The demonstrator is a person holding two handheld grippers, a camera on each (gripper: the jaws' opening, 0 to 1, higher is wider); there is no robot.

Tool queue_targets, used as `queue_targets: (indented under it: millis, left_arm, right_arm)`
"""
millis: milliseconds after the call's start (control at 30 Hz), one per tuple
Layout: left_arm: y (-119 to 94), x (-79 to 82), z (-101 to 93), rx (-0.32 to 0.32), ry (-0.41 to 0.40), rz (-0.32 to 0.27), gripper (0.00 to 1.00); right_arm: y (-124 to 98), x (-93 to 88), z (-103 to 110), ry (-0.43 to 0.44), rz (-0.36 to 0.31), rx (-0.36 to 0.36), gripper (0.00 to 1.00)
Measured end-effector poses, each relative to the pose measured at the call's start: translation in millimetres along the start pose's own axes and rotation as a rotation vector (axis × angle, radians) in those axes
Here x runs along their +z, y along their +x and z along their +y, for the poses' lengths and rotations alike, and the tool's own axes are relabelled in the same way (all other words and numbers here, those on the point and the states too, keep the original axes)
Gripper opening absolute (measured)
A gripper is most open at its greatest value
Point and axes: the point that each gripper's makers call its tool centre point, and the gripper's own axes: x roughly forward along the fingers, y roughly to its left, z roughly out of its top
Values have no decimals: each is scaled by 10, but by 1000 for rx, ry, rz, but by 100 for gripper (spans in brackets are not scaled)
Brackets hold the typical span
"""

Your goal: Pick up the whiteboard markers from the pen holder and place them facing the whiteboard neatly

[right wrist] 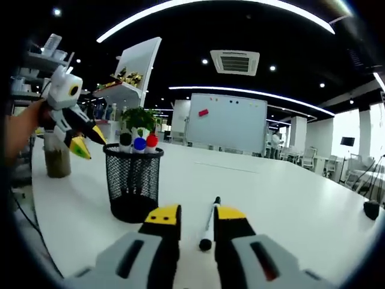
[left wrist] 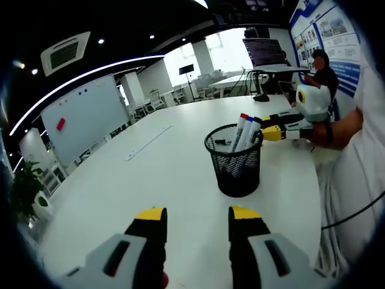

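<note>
A black mesh pen holder (left wrist: 236, 164) (right wrist: 132, 180) stands on the white table (left wrist: 150, 174). Markers stand in it, capped red (left wrist: 243, 117) (right wrist: 151, 140), blue (left wrist: 251, 120) (right wrist: 139, 143) and black (right wrist: 125, 139). My left gripper (left wrist: 197, 215) (right wrist: 87, 142) is open, short of the holder. My right gripper (right wrist: 197, 214) (left wrist: 272, 133) is beside the holder, its jaws apart. A black-capped marker (right wrist: 209, 226) lies on the table between them, touching neither. The whiteboard (left wrist: 84, 114) (right wrist: 225, 123) stands beyond the far table edge.
A long flat strip (left wrist: 147, 141) lies on the table toward the whiteboard. A potted plant (right wrist: 138, 117) and a brown jar (right wrist: 57, 159) stand behind the holder. A person (left wrist: 322, 69) sits at a far desk. A small dark object (right wrist: 371, 209) rests on the table's right.
</note>
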Motion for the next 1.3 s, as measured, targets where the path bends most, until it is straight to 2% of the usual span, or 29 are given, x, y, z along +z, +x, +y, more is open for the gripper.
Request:
queue_targets:
  millis: [267, 400, 633, 933, 1300]
  left_arm:
    - [1, -1, 2, 0, -1, 1, 43]
    - [1, -3, 1, 1, -2, 3, 43]
    - [0, -1, -3, 1, -2, 3, 43]
    - [-3, 3, -8, 1, -3, 3, 43]
    - [-1, 2, -1, 4, -4, 3, 43]
  right_arm:
    - [13, 17, 37, 36, -13, 44, 20]
    - [-1, 107, 41, 73, -49, 66, 20]
    - [28, 196, 47, 150, -61, 119, 20]
    - [-5, 335, -74, 181, -88, 113, 20]
    - [31, 550, -140, 273, -130, 153, 20]
